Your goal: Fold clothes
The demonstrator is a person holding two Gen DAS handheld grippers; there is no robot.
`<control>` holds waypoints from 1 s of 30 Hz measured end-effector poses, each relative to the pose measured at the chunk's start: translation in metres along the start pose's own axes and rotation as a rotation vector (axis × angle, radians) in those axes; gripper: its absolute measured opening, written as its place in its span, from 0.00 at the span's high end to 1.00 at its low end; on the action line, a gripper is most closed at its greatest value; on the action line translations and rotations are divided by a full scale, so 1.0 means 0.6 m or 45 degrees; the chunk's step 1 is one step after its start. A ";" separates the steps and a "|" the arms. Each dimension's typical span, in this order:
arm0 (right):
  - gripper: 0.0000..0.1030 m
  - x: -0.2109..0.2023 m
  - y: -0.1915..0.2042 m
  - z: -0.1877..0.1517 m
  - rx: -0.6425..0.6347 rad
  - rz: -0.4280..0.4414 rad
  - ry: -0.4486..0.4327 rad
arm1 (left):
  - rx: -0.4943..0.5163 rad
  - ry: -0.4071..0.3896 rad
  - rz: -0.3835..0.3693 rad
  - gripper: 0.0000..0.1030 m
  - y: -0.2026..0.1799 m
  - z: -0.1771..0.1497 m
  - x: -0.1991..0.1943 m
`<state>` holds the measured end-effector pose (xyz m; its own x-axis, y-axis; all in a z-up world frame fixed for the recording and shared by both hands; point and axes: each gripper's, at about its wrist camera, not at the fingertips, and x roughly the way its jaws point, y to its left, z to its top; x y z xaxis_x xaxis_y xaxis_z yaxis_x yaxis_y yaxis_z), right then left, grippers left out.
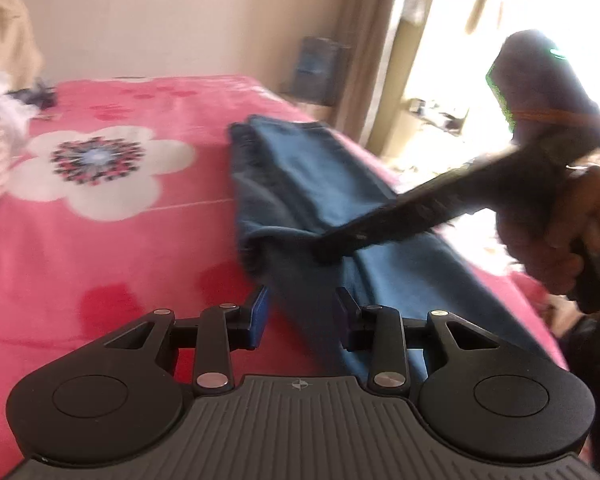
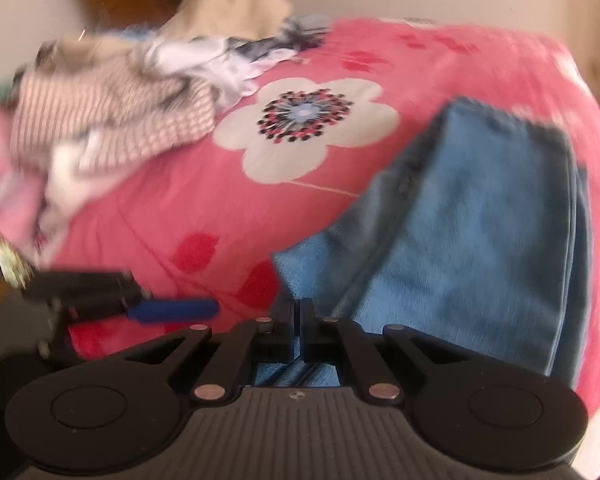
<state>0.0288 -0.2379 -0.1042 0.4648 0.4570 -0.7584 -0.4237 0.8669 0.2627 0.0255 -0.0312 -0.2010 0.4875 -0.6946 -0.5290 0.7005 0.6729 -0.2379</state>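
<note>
Blue jeans [image 1: 308,176] lie folded lengthwise on a pink flowered bedspread [image 1: 100,264], running from the far middle toward the near right. My left gripper [image 1: 304,312] is open, low over the jeans' near left edge, with the denim lying under the gap and its pads clear of it. My right gripper [image 1: 328,250], held by a hand [image 1: 556,240], comes in from the right with its tips down on the jeans' middle fold. In the right wrist view the right gripper [image 2: 300,312] is shut at the jeans' [image 2: 480,216] near left corner; whether cloth is pinched does not show.
A heap of unfolded clothes [image 2: 112,96] with a beige garment [image 2: 228,4] fills the bed's far left. The left gripper's blue pad [image 2: 172,308] shows low on the left. The bed's right edge [image 1: 512,280] runs beside a curtain and a bright window. A dark box [image 1: 316,68] stands behind the bed.
</note>
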 end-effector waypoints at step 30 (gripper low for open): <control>0.96 -0.044 -0.131 -0.055 0.694 0.182 -0.109 | -0.953 0.107 -0.421 0.69 0.113 -0.021 0.092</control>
<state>0.0243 -0.3244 -0.1243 0.5036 0.5721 -0.6474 -0.0350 0.7623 0.6463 0.0936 -0.0209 -0.2567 0.2552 -0.8853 -0.3888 0.2533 0.4493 -0.8567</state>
